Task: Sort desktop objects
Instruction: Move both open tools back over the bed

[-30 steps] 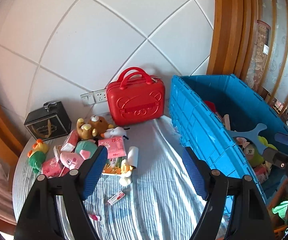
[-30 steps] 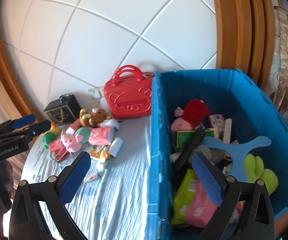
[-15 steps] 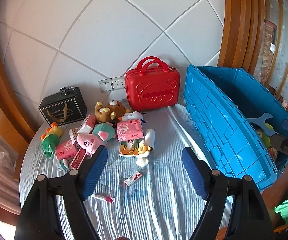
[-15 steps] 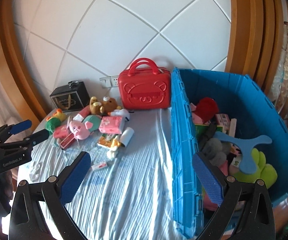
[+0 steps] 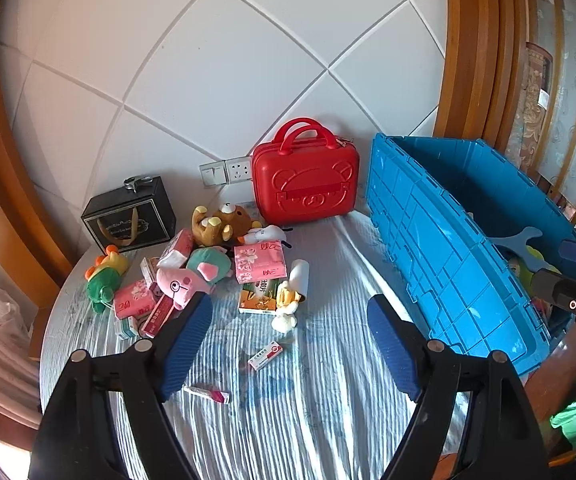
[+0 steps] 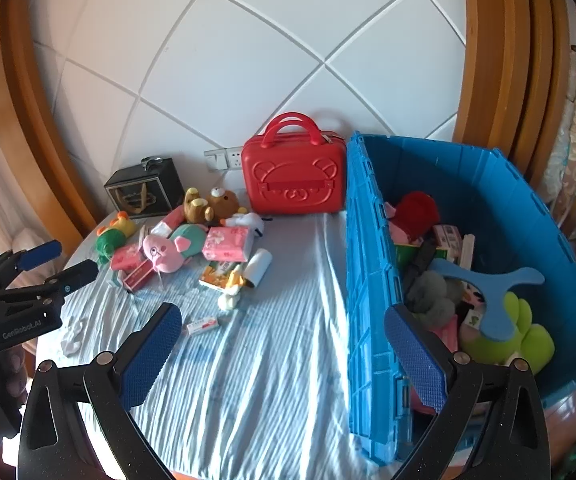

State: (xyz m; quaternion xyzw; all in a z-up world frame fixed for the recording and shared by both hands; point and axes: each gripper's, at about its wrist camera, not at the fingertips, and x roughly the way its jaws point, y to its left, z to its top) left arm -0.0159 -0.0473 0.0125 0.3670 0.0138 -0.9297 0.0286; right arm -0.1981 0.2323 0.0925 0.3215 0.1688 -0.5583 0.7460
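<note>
A pile of loose things lies at the table's far left: a pink pig plush (image 5: 180, 280), a brown bear plush (image 5: 220, 226), pink tissue packs (image 5: 260, 260) and a small medicine box (image 5: 265, 356). A blue crate (image 5: 440, 264) on the right holds several toys, among them a blue boomerang (image 6: 488, 292) and a green plush (image 6: 524, 336). My left gripper (image 5: 290, 344) is open and empty above the striped cloth, near the medicine box. My right gripper (image 6: 284, 356) is open and empty, straddling the crate's left wall (image 6: 368, 280).
A red bear suitcase (image 5: 306, 184) stands against the white wall at the back. A black gift box (image 5: 130, 220) sits at the back left. A green and orange plush (image 5: 106, 276) lies at the left edge. The round table has a blue striped cloth (image 5: 328, 400).
Both grippers have pulled back and up from the table, so the pile and the crate look smaller and farther. Both stay open and empty.
</note>
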